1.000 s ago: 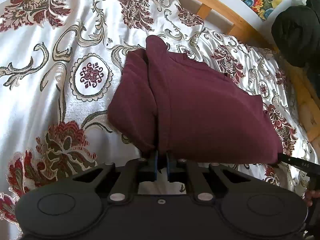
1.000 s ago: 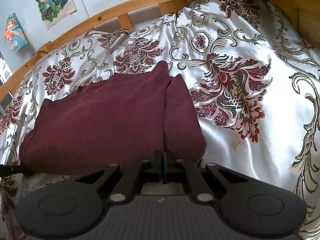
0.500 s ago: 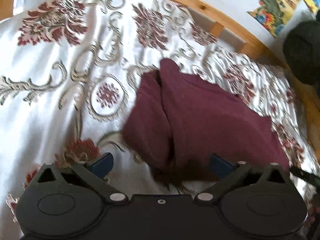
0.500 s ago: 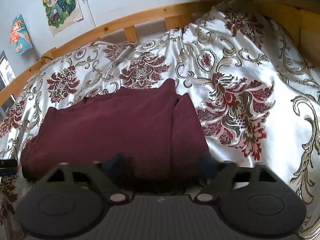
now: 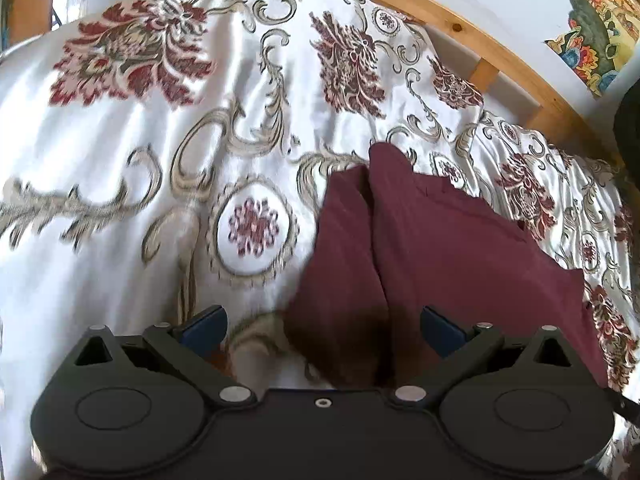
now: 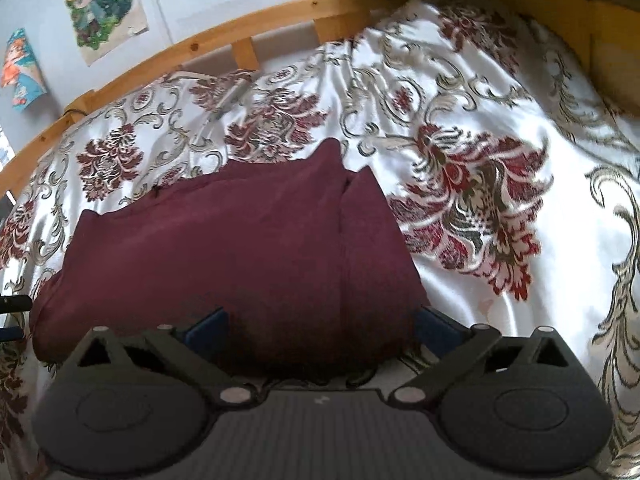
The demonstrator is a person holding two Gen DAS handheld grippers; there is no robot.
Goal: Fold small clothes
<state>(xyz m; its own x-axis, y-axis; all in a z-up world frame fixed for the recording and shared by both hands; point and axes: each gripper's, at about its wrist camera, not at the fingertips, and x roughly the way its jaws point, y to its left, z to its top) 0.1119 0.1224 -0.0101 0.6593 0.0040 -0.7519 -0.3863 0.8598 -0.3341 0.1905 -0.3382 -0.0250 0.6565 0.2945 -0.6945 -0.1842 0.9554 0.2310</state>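
A dark maroon garment [image 5: 448, 256] lies folded flat on the patterned bedspread, with a sleeve folded along its outer edge in each view. In the right wrist view the garment [image 6: 224, 256] fills the centre left. My left gripper [image 5: 322, 326] is open, its blue-padded fingers spread over the garment's near left corner, holding nothing. My right gripper [image 6: 320, 326] is open over the garment's near right corner, also empty. The tip of the other gripper shows at the left edge of the right wrist view.
The white satin bedspread [image 5: 120, 184] with red and gold flowers covers the bed. A wooden bed rail [image 6: 248, 36] runs along the far side by the wall with posters [image 6: 104, 8]. A dark object [image 5: 630, 128] sits at the far right edge.
Both grippers were shut on the garment's near edge one second ago. They have opened, let go of it and pulled back and up a little. The garment lies still.
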